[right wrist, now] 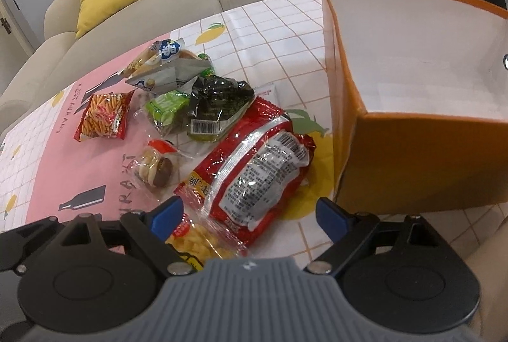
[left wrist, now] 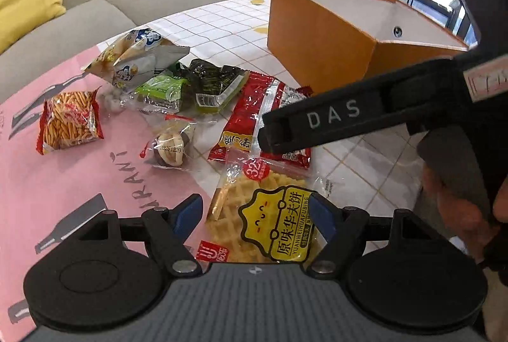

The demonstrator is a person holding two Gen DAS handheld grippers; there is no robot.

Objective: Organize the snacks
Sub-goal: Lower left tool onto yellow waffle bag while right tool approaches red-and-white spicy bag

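Left gripper [left wrist: 255,215] jaws spread wide, waffle packet [left wrist: 266,215] lying between them, ungripped. Right gripper [right wrist: 249,216] likewise released, above the red packet [right wrist: 254,164]. Orange box [right wrist: 412,126] stands just right of it, other snacks beyond.

Bare tablecloth [right wrist: 279,31] beyond the snack pile [right wrist: 197,107], orange box [right wrist: 412,164] walling the right side.
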